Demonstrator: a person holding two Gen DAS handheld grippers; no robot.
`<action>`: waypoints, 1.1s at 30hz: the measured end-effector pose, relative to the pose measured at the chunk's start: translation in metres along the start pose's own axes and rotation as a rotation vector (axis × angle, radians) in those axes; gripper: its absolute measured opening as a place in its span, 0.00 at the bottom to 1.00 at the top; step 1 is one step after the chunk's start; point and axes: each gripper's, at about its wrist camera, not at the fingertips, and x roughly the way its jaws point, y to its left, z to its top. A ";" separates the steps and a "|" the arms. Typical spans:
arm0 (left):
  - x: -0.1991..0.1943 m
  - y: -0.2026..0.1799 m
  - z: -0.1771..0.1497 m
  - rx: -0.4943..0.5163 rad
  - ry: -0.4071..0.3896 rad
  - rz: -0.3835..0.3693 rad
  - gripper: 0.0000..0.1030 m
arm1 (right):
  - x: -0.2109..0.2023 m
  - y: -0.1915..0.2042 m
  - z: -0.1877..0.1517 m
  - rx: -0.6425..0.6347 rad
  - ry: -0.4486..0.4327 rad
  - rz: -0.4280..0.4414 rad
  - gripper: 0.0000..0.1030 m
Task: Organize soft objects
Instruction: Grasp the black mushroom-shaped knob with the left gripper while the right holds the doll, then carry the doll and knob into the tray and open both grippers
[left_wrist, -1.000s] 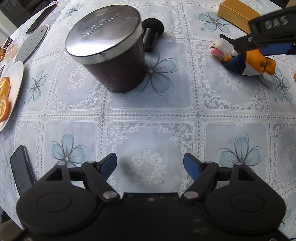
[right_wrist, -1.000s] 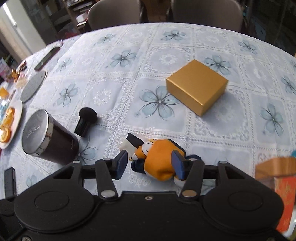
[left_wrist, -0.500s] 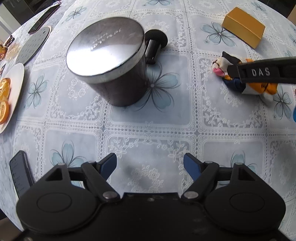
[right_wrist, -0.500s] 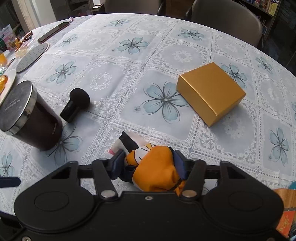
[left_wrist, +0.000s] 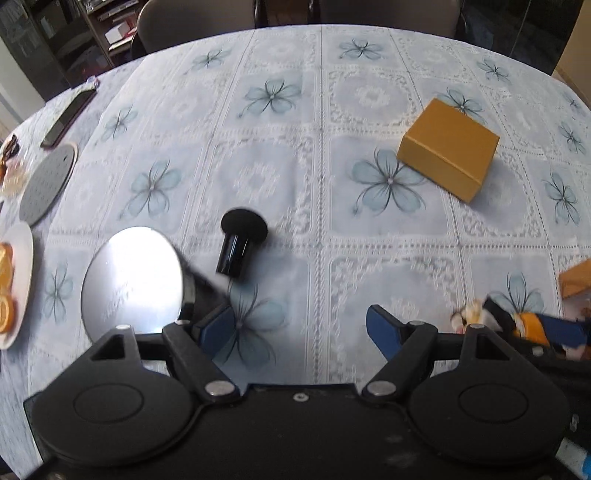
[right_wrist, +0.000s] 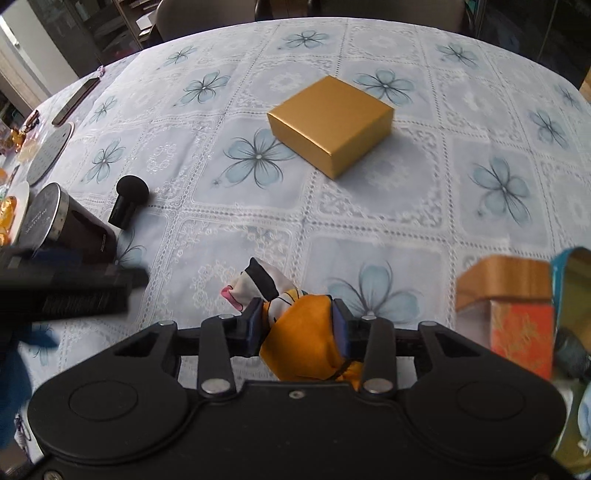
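My right gripper (right_wrist: 297, 325) had just been closing; blue pads pinched orange body of stuffed toy (right_wrist: 303, 332), its white-and-black end poking forward over floral tablecloth (right_wrist: 369, 206); my left gripper (left_wrist: 300, 326) stood apart, nothing between pads, toy (left_wrist: 524, 325) off to its right; left view alone showed shiny lid of dark canister (left_wrist: 133, 280) just beside left pad; right view alone showed orange patterned box (right_wrist: 521, 339); gold box (right_wrist: 332, 122) beyond.
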 end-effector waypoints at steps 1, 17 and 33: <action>0.003 -0.005 0.009 0.010 -0.016 0.013 0.75 | -0.002 -0.001 -0.002 0.000 -0.002 0.001 0.40; 0.076 0.029 0.071 -0.069 0.049 0.193 0.75 | -0.004 0.005 -0.006 -0.016 0.007 0.066 0.40; 0.045 0.013 0.048 -0.053 0.079 -0.056 0.30 | -0.024 0.006 -0.018 -0.006 -0.022 0.051 0.40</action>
